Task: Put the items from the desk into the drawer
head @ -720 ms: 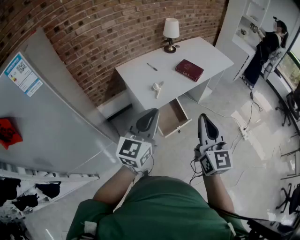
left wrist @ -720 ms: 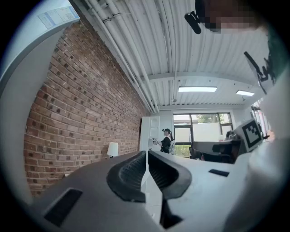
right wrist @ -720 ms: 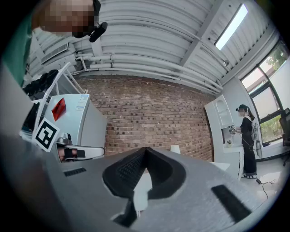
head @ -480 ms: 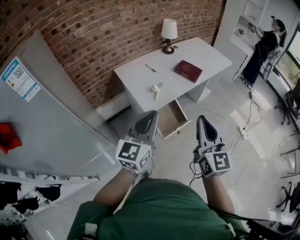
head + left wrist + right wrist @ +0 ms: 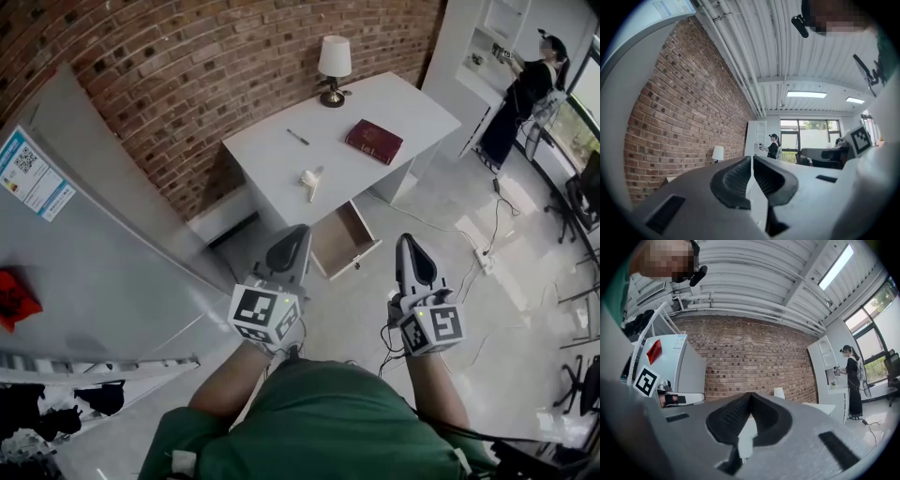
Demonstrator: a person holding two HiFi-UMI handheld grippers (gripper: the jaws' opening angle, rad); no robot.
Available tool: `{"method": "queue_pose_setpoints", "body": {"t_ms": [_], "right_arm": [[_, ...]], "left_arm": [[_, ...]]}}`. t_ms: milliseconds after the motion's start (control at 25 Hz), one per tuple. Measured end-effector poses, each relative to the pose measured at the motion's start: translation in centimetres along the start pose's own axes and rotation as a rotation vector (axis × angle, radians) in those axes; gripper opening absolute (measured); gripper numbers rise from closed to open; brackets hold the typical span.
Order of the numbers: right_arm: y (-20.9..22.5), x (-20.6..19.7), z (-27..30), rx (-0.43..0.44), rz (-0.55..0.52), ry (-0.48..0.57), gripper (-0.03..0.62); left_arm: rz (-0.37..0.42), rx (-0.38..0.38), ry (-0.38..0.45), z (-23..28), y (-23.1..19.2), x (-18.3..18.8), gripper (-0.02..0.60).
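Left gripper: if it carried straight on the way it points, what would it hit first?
The left gripper points at the white desk; it would probably meet its front edge beside the open drawer first, though depth is unclear.

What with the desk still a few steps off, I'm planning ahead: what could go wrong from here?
The open drawer juts out from the desk toward the person, so walking up may bump it. The lamp stands at the desk's back edge; a reach for the pen might tip it.

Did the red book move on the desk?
No. The red book lies just as far from the lamp on the desk as before.
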State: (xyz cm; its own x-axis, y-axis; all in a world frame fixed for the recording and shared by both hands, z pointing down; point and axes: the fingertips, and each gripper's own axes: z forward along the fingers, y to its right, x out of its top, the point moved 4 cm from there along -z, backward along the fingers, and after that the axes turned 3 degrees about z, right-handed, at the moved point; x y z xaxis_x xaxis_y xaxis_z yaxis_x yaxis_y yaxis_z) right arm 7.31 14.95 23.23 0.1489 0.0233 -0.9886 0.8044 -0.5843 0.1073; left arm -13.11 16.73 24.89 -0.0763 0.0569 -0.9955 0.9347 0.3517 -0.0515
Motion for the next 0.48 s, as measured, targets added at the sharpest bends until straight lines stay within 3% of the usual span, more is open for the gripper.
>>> {"method": "queue_pose_setpoints", "body": {"t_ms": [480], "right_arm": [[-2.9, -2.0, 2.7, -0.096, -0.041, -0.047, 0.003]], "left_arm": [[-0.046, -0.060, 0.000, -0.2, -5.7, -1.7, 0.014]]}}
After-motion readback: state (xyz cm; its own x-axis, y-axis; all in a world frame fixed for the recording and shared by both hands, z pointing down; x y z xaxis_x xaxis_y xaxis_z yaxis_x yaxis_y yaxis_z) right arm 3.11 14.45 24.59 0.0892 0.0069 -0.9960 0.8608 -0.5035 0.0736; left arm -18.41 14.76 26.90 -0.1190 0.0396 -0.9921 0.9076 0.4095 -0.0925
